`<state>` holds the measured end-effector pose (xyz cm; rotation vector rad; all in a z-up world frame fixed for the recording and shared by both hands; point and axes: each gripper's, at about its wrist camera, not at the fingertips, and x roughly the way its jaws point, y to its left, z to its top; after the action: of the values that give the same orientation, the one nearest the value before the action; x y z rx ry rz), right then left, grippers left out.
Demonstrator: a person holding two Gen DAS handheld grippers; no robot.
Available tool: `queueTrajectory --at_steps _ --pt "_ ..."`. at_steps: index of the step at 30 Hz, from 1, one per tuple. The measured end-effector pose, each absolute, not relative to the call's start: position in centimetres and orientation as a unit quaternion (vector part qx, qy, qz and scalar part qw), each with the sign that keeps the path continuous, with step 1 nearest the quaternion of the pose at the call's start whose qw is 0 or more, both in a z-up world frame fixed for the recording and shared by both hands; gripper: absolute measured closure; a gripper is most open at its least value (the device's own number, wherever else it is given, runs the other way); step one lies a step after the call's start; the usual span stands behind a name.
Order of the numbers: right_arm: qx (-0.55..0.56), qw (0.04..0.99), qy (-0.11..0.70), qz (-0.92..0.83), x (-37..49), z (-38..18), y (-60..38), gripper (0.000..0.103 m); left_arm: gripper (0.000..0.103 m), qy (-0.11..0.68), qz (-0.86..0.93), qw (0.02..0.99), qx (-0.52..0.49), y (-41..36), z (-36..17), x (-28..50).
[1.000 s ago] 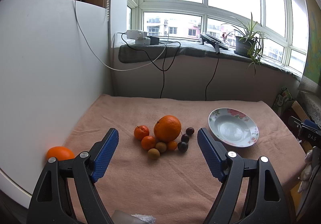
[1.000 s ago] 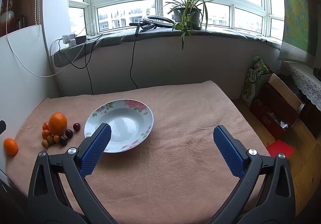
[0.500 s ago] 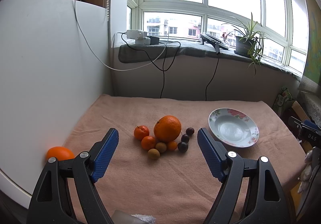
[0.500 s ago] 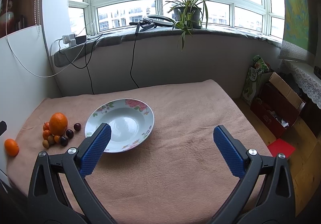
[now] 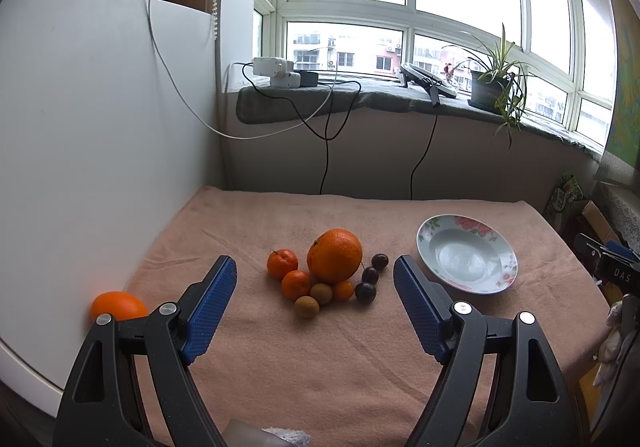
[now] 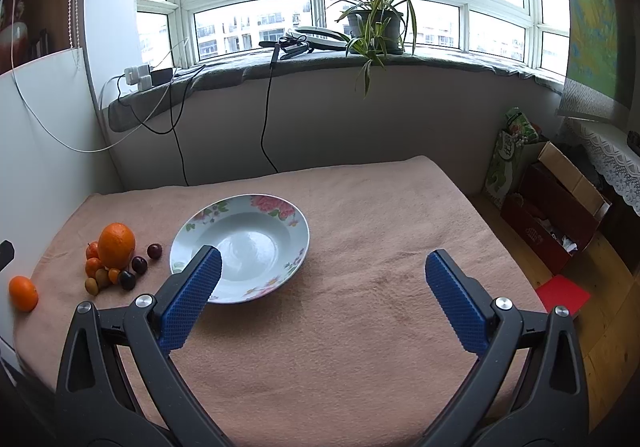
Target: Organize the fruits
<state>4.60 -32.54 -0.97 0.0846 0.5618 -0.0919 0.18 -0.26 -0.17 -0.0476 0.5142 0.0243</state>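
A big orange (image 5: pixel 334 255) sits in a cluster with small tangerines (image 5: pixel 282 263), brown longans (image 5: pixel 307 306) and dark plums (image 5: pixel 365 292) on the pink cloth. The cluster also shows in the right wrist view (image 6: pixel 116 250). A lone orange (image 5: pixel 117 305) lies at the left by the white board. A floral plate (image 5: pixel 466 259) stands empty to the right of the cluster; it also shows in the right wrist view (image 6: pixel 240 247). My left gripper (image 5: pixel 315 271) is open, empty, just short of the cluster. My right gripper (image 6: pixel 320 263) is open, empty, near the plate's front rim.
A white board (image 5: pixel 100 135) walls the left side. The windowsill (image 5: pixel 360 99) behind holds chargers, cables and a potted plant (image 6: pixel 374 31). Boxes and a bag (image 6: pixel 556 207) stand on the floor right of the table's edge.
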Motion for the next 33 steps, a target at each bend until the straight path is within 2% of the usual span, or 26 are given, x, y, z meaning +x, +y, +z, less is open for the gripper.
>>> queueTrajectory --at_steps 33 --pt "0.035 0.951 0.307 -0.006 7.7 -2.3 -30.8 0.0 0.022 0.28 0.008 0.959 -0.039 0.8 -2.0 2.7"
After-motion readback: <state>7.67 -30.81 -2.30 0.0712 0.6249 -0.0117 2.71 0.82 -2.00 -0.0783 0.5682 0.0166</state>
